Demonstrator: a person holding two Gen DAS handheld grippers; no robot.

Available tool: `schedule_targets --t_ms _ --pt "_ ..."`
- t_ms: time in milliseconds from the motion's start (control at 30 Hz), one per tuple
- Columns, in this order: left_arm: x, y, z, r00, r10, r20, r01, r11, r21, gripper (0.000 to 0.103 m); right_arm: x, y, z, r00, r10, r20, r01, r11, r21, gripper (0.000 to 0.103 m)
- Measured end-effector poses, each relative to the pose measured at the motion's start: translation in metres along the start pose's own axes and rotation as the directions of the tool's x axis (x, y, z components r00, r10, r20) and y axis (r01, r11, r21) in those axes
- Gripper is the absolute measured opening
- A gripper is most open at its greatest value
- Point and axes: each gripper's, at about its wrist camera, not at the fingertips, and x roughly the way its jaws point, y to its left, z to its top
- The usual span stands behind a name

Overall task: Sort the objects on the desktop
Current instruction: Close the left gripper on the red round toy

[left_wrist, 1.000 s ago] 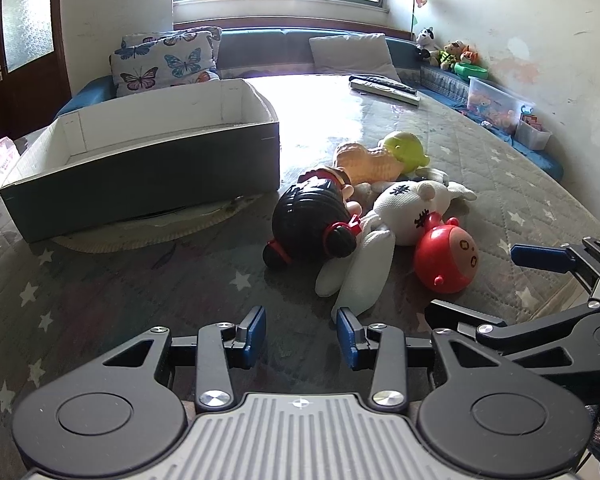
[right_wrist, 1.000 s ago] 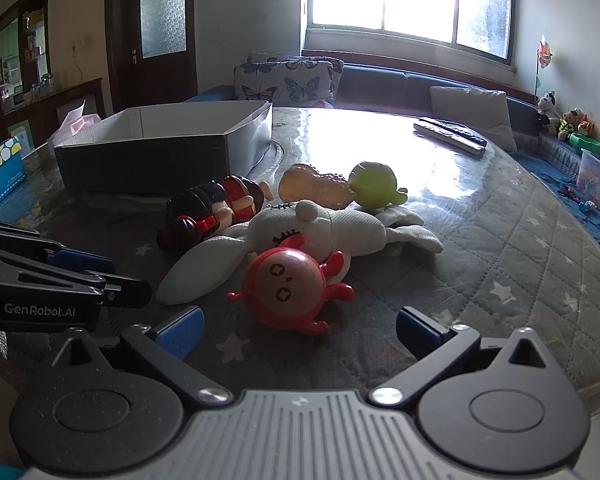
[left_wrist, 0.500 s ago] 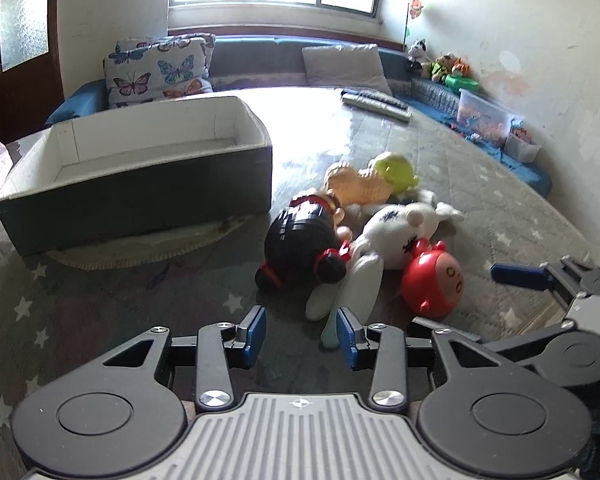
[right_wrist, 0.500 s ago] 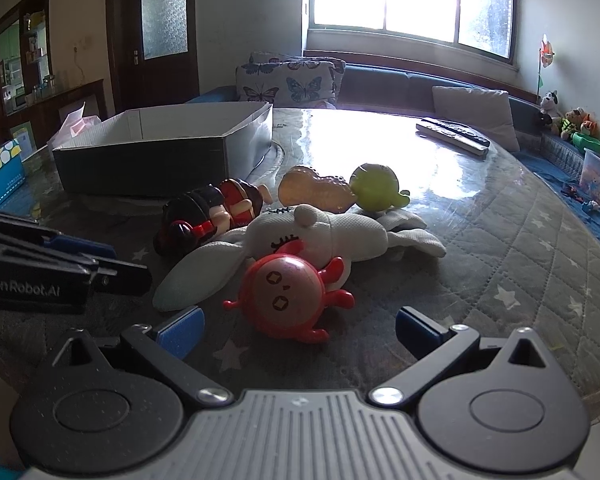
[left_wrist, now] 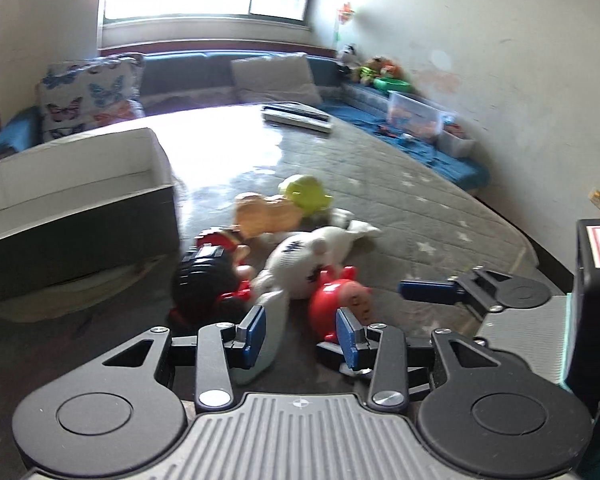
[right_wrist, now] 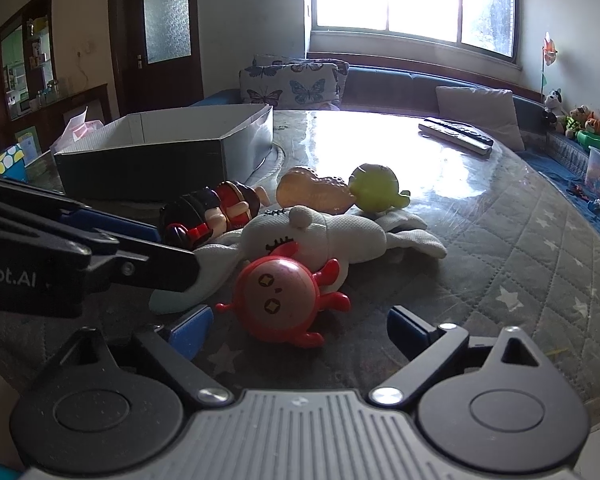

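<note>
Moved: the left tool (left_wrist: pixel 300 334) has lifted and swung toward the toy pile; the right tool (right_wrist: pixel 298 332) has stayed put, its jaws closing.
Left tool: jaws apart, gripping nothing.
Right tool: nothing pressed yet; red crab toy (right_wrist: pixel 282 294) just ahead at 12 o'clock.
Handling: likely light, hard, slippery plastic; take the round body, not the legs.
Look: glossy red, pink face, star eyes.
Place: on the counter (right_wrist: pixel 520 248), touching the white plush rabbit (right_wrist: pixel 324 236); box (right_wrist: pixel 168 148) at 10 o'clock.

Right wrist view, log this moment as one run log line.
right gripper: jaws closing, nothing gripped, red round toy just ahead | left gripper: open, empty | box: no toys visible inside
</note>
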Motion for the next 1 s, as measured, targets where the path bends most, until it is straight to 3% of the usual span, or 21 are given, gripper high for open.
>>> schedule_targets --t_ms 467,1000 --pt "0.029 0.002 0.018 0.984 -0.151 -0.092 0.147 0.988 -0.041 0.041 0.013 -0.008 0.000 0.998 0.069 -0.009 -0.069 0.998 0.011 0.087" --pt "0.053 0.014 0.026 0.963 -0.223 -0.149 0.208 0.972 -0.110 0.045 0.018 -0.023 0.002 0.995 0.104 0.001 -0.104 0.994 0.024 0.067"
